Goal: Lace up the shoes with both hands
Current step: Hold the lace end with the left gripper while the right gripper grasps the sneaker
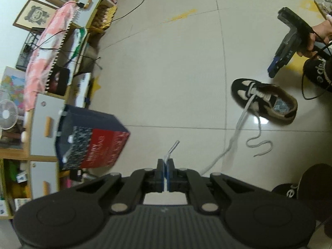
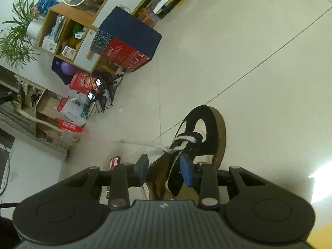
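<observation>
A black, cream and tan shoe lies on the tiled floor at the right of the left wrist view. One white lace runs taut from its eyelets down to my left gripper, which is shut on the lace near its clear tip. The other lace end lies loose in a curl on the floor. My right gripper hangs just above the shoe, held by a hand. In the right wrist view that gripper stands open right over the shoe's tongue, with the shoe pointing away.
A navy and red Christmas box stands on the floor to the left, also the box in the right wrist view. Shelves and clutter line the left wall. A dark sleeve and a knee sit at the right. Open floor tiles lie between.
</observation>
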A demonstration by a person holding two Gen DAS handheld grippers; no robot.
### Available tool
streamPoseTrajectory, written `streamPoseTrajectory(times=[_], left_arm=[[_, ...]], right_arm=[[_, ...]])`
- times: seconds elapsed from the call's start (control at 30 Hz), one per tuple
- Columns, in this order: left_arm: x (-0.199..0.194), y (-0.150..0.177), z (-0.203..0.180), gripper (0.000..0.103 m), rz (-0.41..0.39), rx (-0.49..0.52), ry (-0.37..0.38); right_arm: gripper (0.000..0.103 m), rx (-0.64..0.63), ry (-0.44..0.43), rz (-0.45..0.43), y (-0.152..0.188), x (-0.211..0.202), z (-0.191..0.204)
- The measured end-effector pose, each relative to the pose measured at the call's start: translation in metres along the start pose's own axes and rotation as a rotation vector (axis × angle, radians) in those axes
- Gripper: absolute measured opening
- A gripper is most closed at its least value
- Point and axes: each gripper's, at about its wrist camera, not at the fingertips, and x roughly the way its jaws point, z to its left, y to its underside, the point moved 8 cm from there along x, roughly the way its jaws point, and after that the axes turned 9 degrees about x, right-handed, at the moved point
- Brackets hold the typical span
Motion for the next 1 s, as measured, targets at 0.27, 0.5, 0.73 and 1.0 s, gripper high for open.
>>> streamPoseTrajectory(times=[0.27, 0.5, 0.73, 1.0], left_arm=[[0.004, 0.007, -0.012, 0.002, 0.073, 0.108, -0.003], [0.022, -0.001, -0.028, 0.002, 0.062, 0.113, 0.029], [0.042, -0.012, -0.045, 0.002, 0.036, 0.109, 0.069], [0.072, -0.033, -0.074, 0.002, -0.034, 0.095, 0.129]], right_arm=[[0.037, -0.009, 0.000, -0.021, -0.002, -0.003, 0.002], [0.038, -0.015, 0.010, -0.017, 0.000, 0.000, 0.002], [0.038, -0.056, 0.030, -0.004, 0.003, 0.002, 0.003], [0.041, -0.080, 0.061, 0.016, 0.012, 0.005, -0.002]])
